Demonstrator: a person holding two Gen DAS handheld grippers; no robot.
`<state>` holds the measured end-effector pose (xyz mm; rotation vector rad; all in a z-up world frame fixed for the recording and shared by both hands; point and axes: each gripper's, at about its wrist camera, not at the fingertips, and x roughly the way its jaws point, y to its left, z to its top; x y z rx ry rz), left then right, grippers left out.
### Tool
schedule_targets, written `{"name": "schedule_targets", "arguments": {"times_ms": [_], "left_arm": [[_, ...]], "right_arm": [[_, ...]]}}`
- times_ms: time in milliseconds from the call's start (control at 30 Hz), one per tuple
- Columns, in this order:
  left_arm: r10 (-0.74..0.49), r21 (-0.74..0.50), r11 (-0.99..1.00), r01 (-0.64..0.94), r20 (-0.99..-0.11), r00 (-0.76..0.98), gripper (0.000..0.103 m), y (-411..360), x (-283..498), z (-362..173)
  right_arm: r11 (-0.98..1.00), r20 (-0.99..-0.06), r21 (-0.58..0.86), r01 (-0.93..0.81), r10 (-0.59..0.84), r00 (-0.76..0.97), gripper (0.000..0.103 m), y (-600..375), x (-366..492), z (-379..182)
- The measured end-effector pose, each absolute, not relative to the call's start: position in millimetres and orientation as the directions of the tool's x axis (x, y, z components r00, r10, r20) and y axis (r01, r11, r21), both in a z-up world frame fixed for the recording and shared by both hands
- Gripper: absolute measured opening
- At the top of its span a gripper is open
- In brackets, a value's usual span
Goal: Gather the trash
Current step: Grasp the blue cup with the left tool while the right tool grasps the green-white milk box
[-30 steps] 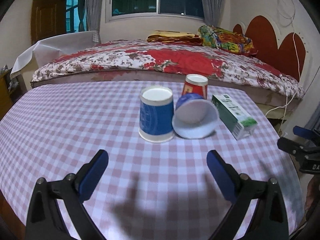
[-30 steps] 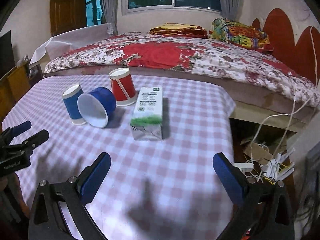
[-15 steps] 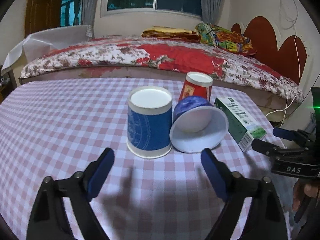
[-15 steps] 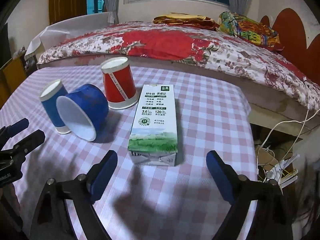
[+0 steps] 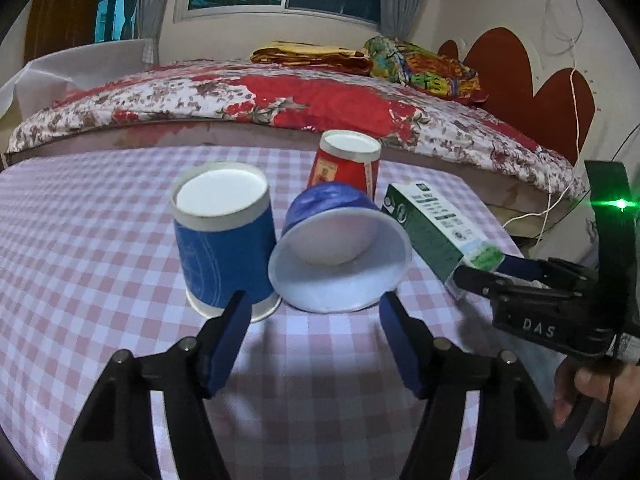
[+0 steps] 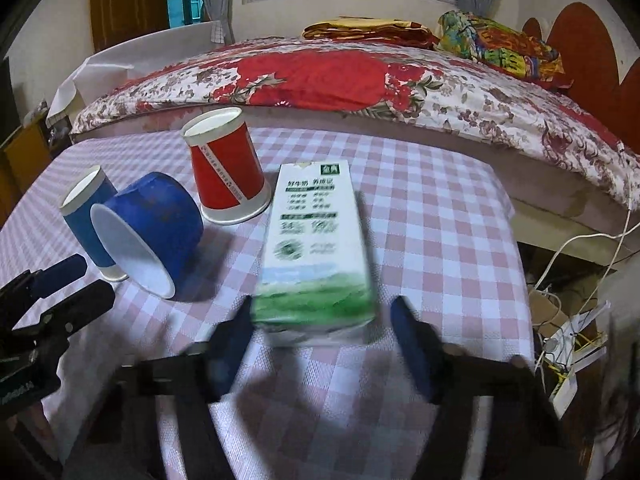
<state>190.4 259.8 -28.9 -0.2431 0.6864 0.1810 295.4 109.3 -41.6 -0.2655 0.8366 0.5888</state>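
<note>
- Left gripper [image 5: 316, 320]: jaws have just been narrowing, part open, nothing gripped. The tipped cup [image 5: 340, 256] lies just ahead on the table [image 5: 80, 280], rim toward me, touching the blue cup [image 5: 224, 240].
- Right gripper [image 6: 320, 320]: also just narrowing, straddling the carton [image 6: 316, 248]; view blurred, right pad looks clear, no grip yet.
- I'd square each pair on its target before closing and keep squeeze light: cup walls crush.
- Red cup [image 5: 346, 164] furthest, untouched.

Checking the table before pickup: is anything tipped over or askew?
Yes. One blue cup lies on its side, mouth open toward the camera, between the upside-down blue cup and the milk carton, which lies flat.
</note>
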Motion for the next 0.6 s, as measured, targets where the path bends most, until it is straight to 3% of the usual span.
{"name": "schedule_targets", "arguments": {"times_ms": [433, 600], "left_arm": [[0.063, -0.201, 0.946, -0.253, -0.654, 0.754, 0.068, 281.6, 214.0, -37.2], [0.062, -0.19, 0.951, -0.244, -0.657, 0.752, 0.062, 285.5, 224.3, -36.3]], "right_arm": [[0.809, -0.759, 0.007, -0.587, 0.387, 0.524, 0.059, 108.1, 299.9, -41.5], [0.811, -0.76, 0.009, -0.585, 0.386, 0.524, 0.059, 109.3, 301.3, -41.7]]}}
